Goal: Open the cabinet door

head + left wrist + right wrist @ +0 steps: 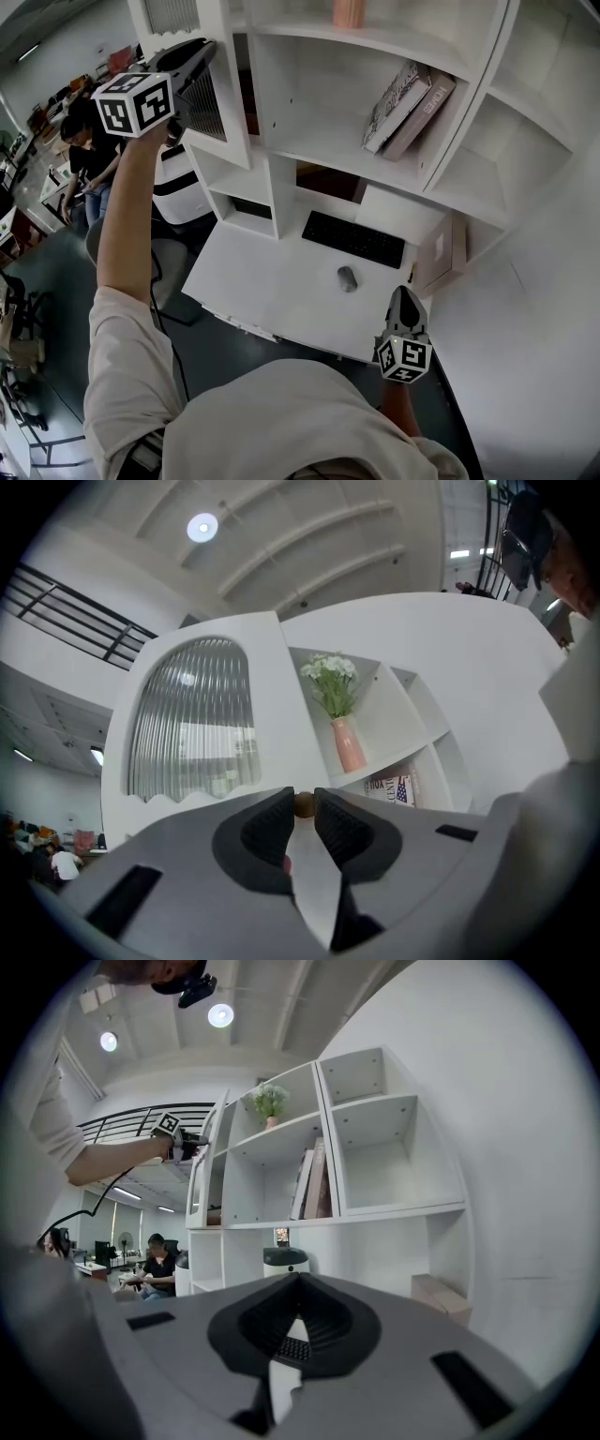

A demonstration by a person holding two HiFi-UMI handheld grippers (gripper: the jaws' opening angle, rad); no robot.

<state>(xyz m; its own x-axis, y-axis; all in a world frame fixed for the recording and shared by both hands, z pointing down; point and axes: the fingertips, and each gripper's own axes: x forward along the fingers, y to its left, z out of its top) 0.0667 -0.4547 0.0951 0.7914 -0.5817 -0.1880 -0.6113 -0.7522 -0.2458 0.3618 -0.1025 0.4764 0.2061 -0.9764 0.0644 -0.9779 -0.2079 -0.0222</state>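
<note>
Left gripper (302, 799) pinches the small brown knob (304, 805) of the cabinet door (192, 719) to pull it open, while the right gripper (297, 1281), jaws together and empty, hangs low, not needed.

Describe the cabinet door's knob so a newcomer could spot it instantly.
On the white shelf unit above the desk, the left-hand door has an arched ribbed-glass pane. The knob sits at its edge: a small brown ball against white, pinched by the left gripper.
</note>
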